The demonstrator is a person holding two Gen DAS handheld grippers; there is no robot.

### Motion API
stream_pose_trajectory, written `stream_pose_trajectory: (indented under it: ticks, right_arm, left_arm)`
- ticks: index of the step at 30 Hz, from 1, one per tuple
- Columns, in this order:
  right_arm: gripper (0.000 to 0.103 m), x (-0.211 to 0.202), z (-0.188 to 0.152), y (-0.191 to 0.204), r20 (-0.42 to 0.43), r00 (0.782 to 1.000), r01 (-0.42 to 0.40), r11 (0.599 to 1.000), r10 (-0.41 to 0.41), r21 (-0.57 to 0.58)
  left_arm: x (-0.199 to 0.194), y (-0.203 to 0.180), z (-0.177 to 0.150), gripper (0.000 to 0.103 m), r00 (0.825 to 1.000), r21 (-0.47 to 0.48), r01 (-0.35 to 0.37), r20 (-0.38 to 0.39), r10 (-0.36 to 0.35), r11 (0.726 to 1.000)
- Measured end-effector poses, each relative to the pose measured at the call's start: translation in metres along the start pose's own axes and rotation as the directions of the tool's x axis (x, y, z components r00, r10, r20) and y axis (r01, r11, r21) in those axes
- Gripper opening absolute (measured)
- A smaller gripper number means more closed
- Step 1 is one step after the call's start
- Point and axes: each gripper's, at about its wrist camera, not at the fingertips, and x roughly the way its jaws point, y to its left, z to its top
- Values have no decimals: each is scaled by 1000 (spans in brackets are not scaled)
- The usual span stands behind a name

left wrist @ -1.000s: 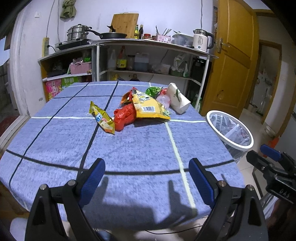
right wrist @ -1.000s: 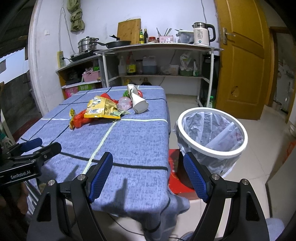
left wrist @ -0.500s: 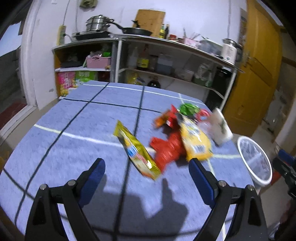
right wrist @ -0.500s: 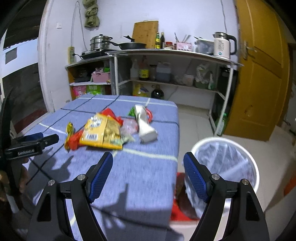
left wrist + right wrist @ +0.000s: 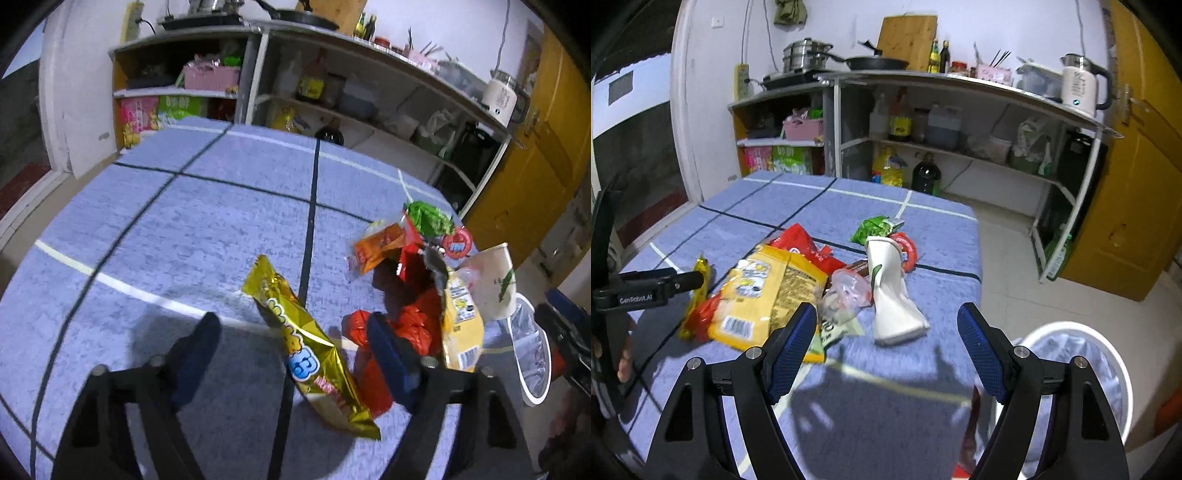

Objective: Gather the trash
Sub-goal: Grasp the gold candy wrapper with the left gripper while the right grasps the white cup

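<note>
Both grippers have advanced from the near table edge toward the litter pile since the earlier frames. The left gripper (image 5: 293, 345) now stands with jaws wide, straddling the gold snack wrapper (image 5: 308, 350), and the right gripper (image 5: 886, 343) hangs wide open just short of the crushed white paper cup (image 5: 892, 295). All trash lies on the blue checked tablecloth (image 5: 184, 229): the gold wrapper, a red crumpled bag (image 5: 413, 328), a yellow snack bag (image 5: 764, 291) with a barcode label, an orange sachet (image 5: 380, 245), a green wrapper (image 5: 873, 229) and a clear plastic lid (image 5: 849, 290). The white lined bin (image 5: 1082, 369) stands on the floor beside the table. These items are judged light, thin and crinkly; foil is likely slippery, so a pinch across the wrapper's middle or a sealed end is advisable. The flattened cup should yield further under pressure. Legible writing is limited to "GenRobot.AI" on the left gripper body; wrapper print is blurred.
</note>
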Motion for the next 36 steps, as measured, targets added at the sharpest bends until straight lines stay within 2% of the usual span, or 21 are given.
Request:
stream_pose_trajectory:
  ticks: [2,6,8,9,10,11,13,18,27,32,36]
  right_arm:
    - [72,15,4,-1,-25,1000,-2,1000,1,-11]
    - [65,42,9,-7,-77,997,-4,1000,3,-24]
    - [47,52,9,-10,-108,994,-16,1000,14,-24]
    - [42,57,9,-12,-122,992,-22,999,19,-24]
    - [33,60,8,-13,-132,991,-26,999,23,-23]
    - [31,61,8,-14,-127,992,-26,999,23,-23]
    - [30,59,8,-16,-119,992,-32,999,29,-17]
    - [27,47,7,-23,-86,996,-34,999,35,16]
    - [26,-2,2,-42,-18,999,-26,997,27,70]
    - [26,-35,-13,-61,6,1000,-7,994,6,110]
    - [26,-55,-28,-83,11,1000,25,989,-26,148]
  left_arm:
    - [5,-3,1,72,1000,17,-4,-10,4,1000]
    - [17,-9,3,55,999,45,0,-40,2,999]
    - [19,-11,0,50,999,62,-14,-39,16,998]
    - [20,-13,0,44,999,77,-20,-40,23,997]
    - [20,-15,0,36,999,87,-23,-36,26,996]
    - [20,-15,-1,32,999,89,-21,-36,25,996]
    - [20,-13,-1,27,999,81,-23,-29,26,996]
    - [14,-7,0,22,1000,55,-3,-7,4,998]
    - [-26,-14,1,21,996,77,26,82,-32,997]
    - [-57,-37,0,21,986,106,83,135,-97,991]
    - [-73,-80,-2,21,974,188,157,135,-184,970]
